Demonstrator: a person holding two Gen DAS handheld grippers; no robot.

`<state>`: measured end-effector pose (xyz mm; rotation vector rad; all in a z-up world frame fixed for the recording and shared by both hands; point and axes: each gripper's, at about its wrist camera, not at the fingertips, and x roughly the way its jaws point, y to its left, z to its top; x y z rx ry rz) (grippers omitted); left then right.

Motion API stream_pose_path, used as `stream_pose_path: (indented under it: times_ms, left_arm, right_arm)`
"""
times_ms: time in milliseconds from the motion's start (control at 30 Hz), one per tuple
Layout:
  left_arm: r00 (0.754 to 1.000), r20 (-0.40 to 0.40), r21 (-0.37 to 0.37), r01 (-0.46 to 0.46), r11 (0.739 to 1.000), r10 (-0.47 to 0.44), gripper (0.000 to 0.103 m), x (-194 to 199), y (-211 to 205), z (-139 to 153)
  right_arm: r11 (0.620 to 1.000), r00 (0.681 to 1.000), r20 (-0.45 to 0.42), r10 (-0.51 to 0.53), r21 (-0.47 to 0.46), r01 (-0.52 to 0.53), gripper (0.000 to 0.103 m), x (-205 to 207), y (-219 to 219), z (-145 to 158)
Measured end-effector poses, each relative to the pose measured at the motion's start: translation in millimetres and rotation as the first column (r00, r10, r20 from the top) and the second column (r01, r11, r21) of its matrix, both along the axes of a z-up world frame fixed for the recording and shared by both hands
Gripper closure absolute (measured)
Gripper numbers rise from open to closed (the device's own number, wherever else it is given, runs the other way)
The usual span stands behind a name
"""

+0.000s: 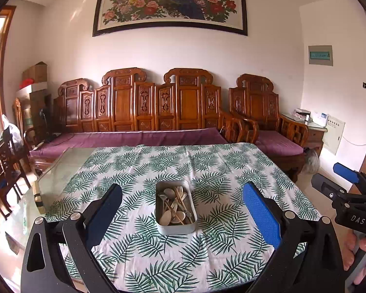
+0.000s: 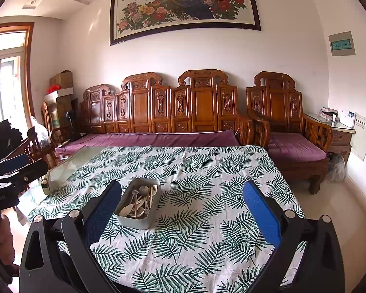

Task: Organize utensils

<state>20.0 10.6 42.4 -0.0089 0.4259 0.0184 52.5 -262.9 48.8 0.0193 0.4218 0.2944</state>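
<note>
utensil tin (image 1: 175, 229) ahead, between left tool (image 1: 183, 210) fingers

black gripper frames (image 1: 183, 210) | blue dimpled pads (image 1: 261, 212) | silver screws | "DAS" marking

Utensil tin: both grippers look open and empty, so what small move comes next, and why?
Probably ease the left gripper forward and down toward the tin. The tin sits centred between its open fingers, while it lies left of the right gripper. The spoons, fork and chopsticks lie jumbled inside, untouched.
</note>
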Motion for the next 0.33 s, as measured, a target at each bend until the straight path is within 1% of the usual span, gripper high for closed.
stream_pose_path:
  times_ms: [333]
  left_arm:
    - [1.000,-0.005,-0.007,0.008,1.000,-0.008,0.008,1.0,-0.5,-1.5]
  right_arm:
    - [1.000,1.000,-0.003,0.002,-0.001,-0.002,0.003,-0.9,1.6,-3.0]
